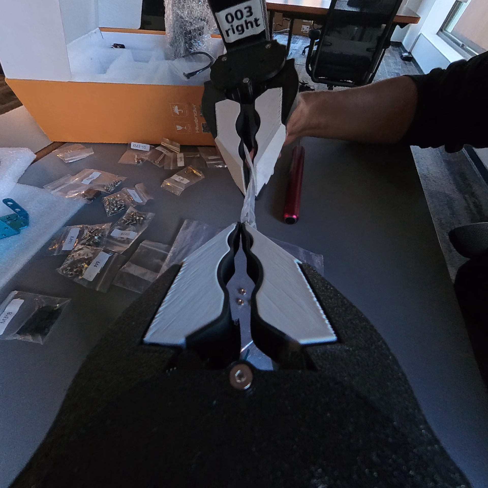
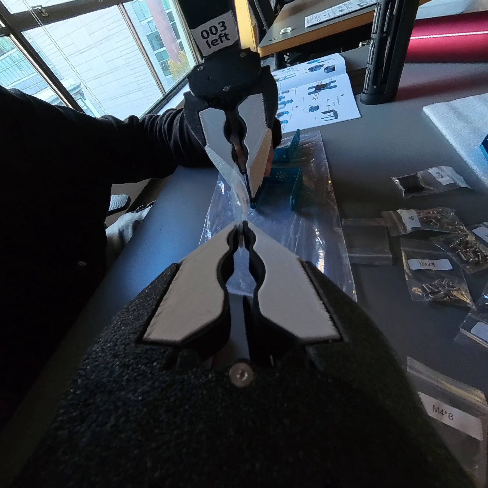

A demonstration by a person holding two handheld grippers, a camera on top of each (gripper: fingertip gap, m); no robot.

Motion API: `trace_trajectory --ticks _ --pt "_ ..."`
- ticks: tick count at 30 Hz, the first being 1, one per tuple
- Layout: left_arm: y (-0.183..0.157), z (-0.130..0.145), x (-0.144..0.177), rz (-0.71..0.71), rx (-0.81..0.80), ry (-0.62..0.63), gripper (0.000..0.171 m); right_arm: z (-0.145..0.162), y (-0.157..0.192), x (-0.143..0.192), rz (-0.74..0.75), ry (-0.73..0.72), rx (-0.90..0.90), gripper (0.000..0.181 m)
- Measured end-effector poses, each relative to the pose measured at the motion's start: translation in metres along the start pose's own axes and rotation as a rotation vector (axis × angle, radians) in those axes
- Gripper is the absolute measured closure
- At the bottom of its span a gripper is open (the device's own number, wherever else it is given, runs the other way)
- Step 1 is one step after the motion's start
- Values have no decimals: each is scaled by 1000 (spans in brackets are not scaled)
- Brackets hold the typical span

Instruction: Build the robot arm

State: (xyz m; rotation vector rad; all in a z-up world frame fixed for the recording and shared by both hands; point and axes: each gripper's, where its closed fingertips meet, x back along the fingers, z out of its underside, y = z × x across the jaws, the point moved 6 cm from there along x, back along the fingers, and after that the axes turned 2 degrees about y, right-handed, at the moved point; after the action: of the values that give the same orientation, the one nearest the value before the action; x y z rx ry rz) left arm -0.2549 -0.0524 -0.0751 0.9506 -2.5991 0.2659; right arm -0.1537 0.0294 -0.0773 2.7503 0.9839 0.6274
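Tongs pinch plastic bag above grey table.

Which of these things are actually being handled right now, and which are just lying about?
Handled: clear plastic bag, pinched by the left hand-held gripper and right hand-held gripper.
Lying about: screw packets, red tube, orange box, open booklet.

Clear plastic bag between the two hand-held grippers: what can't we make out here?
- Clear plastic bag, left wrist view: twisted and glary; contents unreadable.
- Left hand-held gripper: its own fingertips hide the pinch point.
- Right hand-held gripper, right wrist view: same.
- Blue metal bracket: partly behind the far gripper.
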Motion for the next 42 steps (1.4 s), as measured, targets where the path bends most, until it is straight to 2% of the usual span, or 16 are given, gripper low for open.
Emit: trace_trajectory --ticks 21,25,29,32,36,39,42 --pt "2 0 2 -18 5 6 171 0 -2 -3 52 9 22 180" --pt "6 1 4 4 89 36 171 1 -2 -8 51 14 15 180" --pt "8 4 5 106 189 38 171 2 -6 -13 51 53 -69 178" --pt "11 5 3 134 232 107 171 2 -6 -13 47 41 -60 166" --pt "11 -10 3 149 346 225 171 -3 1 -7 65 31 13 154" --pt "8 -18 4 86 359 439 171 -8 -3 0 149 27 76 138" --pt "0 -26 9 28 218 718 171 -15 0 9 128 9 97 137"
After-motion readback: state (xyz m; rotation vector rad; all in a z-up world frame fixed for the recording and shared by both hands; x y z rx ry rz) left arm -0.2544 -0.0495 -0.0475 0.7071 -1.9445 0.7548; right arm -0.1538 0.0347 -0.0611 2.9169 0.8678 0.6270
